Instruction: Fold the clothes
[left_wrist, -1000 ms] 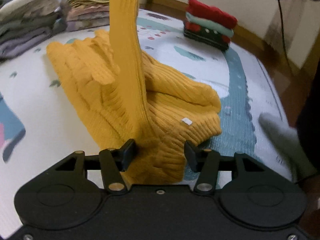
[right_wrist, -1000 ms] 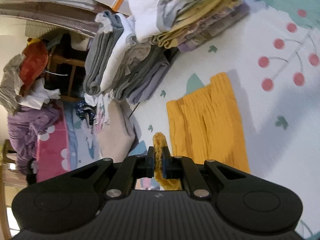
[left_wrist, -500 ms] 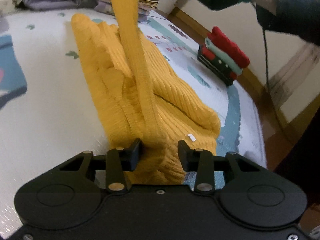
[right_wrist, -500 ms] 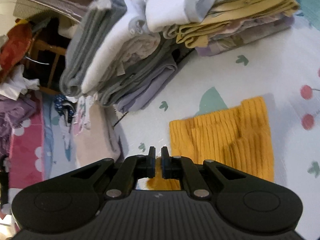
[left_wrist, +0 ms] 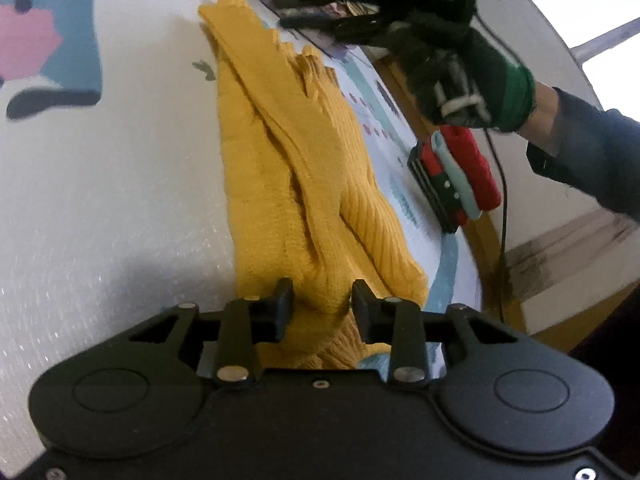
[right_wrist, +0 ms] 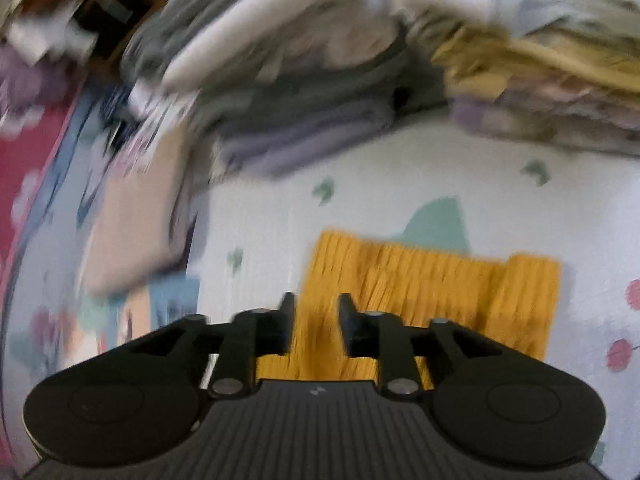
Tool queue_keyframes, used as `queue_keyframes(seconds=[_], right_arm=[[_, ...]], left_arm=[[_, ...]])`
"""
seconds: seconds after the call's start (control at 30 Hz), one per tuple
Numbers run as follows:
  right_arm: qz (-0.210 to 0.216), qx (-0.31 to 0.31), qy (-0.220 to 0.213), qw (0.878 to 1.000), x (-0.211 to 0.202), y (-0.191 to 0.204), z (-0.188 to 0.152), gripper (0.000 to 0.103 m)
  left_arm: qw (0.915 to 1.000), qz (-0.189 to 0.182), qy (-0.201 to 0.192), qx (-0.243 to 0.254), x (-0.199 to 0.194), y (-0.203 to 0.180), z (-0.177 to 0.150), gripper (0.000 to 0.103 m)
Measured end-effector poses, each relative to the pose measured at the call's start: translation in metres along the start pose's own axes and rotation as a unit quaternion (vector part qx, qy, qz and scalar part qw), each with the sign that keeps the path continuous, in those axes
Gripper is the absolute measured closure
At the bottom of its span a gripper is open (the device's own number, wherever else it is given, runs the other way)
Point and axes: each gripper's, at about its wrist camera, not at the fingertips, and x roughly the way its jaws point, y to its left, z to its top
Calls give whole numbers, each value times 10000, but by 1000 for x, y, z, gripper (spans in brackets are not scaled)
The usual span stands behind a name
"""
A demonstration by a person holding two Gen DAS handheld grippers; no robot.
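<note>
A yellow ribbed sweater (left_wrist: 280,168) lies stretched lengthwise on the white patterned mat (left_wrist: 120,184), with one sleeve laid flat along its top. My left gripper (left_wrist: 322,304) sits at its near end, fingers pressed on a bunched fold of the knit. My right gripper (left_wrist: 282,10), held by a gloved hand (left_wrist: 460,60), hovers over the sweater's far end with its fingers apart. In the blurred right wrist view the right gripper (right_wrist: 316,320) is open and empty, just above the sweater's far edge (right_wrist: 432,292).
A folded red, teal and dark stack (left_wrist: 456,176) sits on the mat to the right of the sweater, near the wall. Piles of folded clothes (right_wrist: 320,80) line the mat's far side. A cable (left_wrist: 502,200) hangs from the gloved hand.
The right gripper lowered the raised sleeve onto the sweater, opened and let it go. The left gripper's fingers closed in on the sweater's near end.
</note>
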Motion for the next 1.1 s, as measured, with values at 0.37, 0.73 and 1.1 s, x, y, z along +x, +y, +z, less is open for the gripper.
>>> queue_keyframes(seconds=[0.37,0.73,1.1], right_arm=[[94,-1199,215,9925,9,25,-32,85],[371,-317,-376,9981,0,0,-25,92],[-63,-406,-253,9988,16,-3,-27,85]], left_arm=[[9873,512,162,1498,-1,-31,1,63],[9991,60,81,401,1,2,-4,63],[9946,-278,17,-996,0,34,-1,73]])
